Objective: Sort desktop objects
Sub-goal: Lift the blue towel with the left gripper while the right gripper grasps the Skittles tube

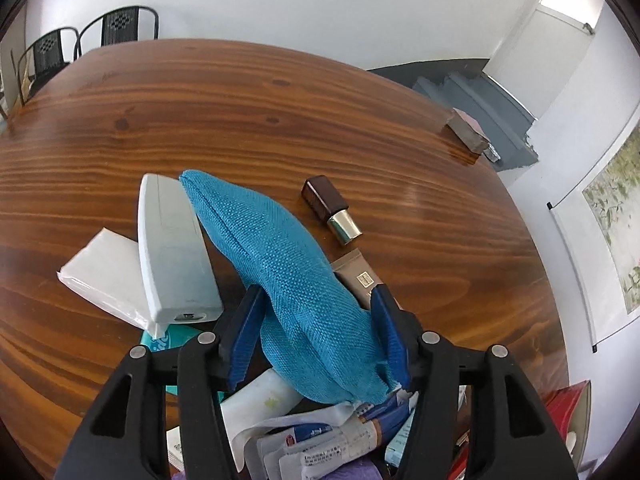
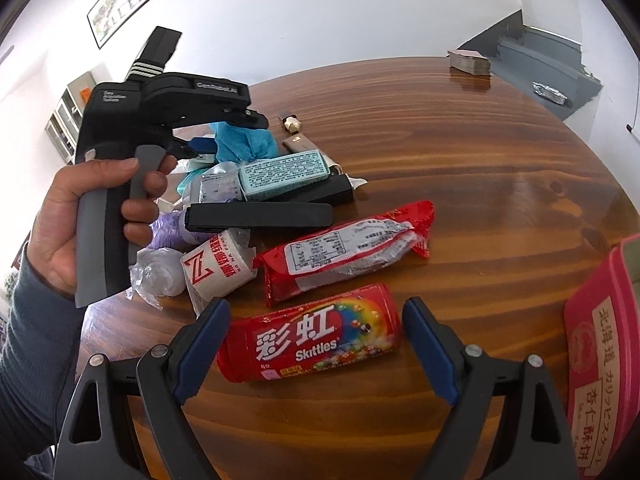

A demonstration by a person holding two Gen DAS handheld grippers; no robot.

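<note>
Left gripper [image 1: 316,304]: jaws apart, blue pads either side of a teal cloth pouch [image 1: 280,264]. The right pad looks to be against the pouch's edge and the left pad stands clear of it, so no clamp is seen. The pouch lies lengthwise between the jaws, far end pointing away over the wooden table [image 1: 280,92], near end resting on a heap of packets.

Beside the pouch, left: a white plastic case [image 1: 174,248] lying partly over a white tissue pack [image 1: 102,272]. Right of the pouch: a brown lipstick w/ gold base [image 1: 330,208], on bare wood, apart from the rest. A tan tube [image 1: 356,276] shows just under the pouch's right edge.

Right gripper [image 2: 316,312]: jaws wide apart, nothing gripped. A red Skittles tube [image 2: 312,340] lies on its side between the pads, no contact visible on either side. Behind it: a red snack packet [image 2: 348,252], then a white roll w/ red print [image 2: 218,268], a black flat bar [image 2: 260,216] and a mint-green box [image 2: 284,174] in the heap. A pink biscuit box [image 2: 600,368] sits at right, well apart from the tube.

Person's hand [image 2: 92,216], in the right wrist view, grips the left tool's grey handle above the heap.
</note>
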